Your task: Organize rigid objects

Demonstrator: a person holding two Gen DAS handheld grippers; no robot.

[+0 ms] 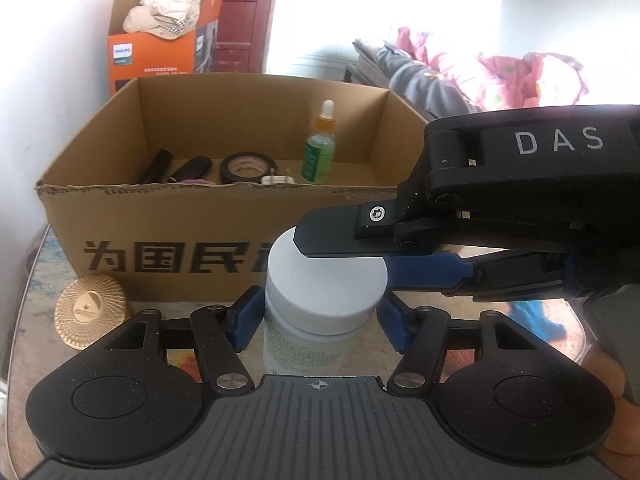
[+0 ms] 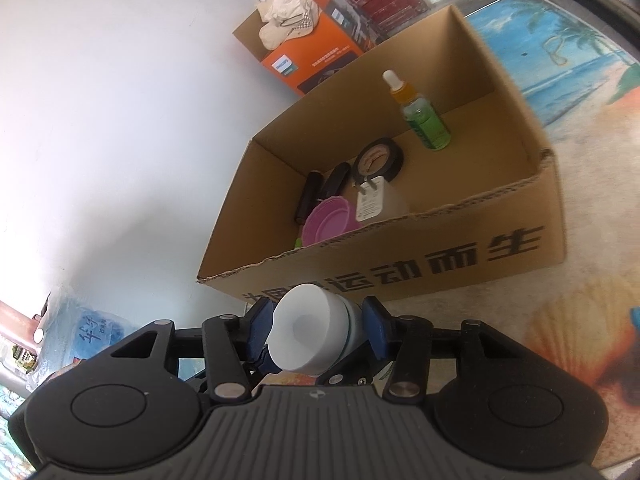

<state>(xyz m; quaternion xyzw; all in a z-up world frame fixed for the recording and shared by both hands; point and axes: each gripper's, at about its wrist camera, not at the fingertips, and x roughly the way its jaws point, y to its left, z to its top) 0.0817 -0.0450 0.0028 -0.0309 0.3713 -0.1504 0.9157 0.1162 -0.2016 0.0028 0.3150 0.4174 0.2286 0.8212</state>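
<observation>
White-lidded jar (image 1: 320, 300) with green-printed label, pinched between both tools (image 1: 316, 320) (image 2: 316, 330).

The jar (image 1: 320, 300) hides its lower half behind the left gripper (image 1: 320, 320), and the right gripper (image 1: 344, 248) covers the far edge of its lid. In the box (image 1: 224, 240), the near wall cuts off the tape (image 1: 246, 166), the two black sticks (image 1: 156, 166) and the bottle (image 1: 319, 156) base. The jar label is too blurred to read. In the right wrist view, the pink dish (image 2: 328, 220) is half hidden behind the box wall (image 2: 400, 256).
</observation>
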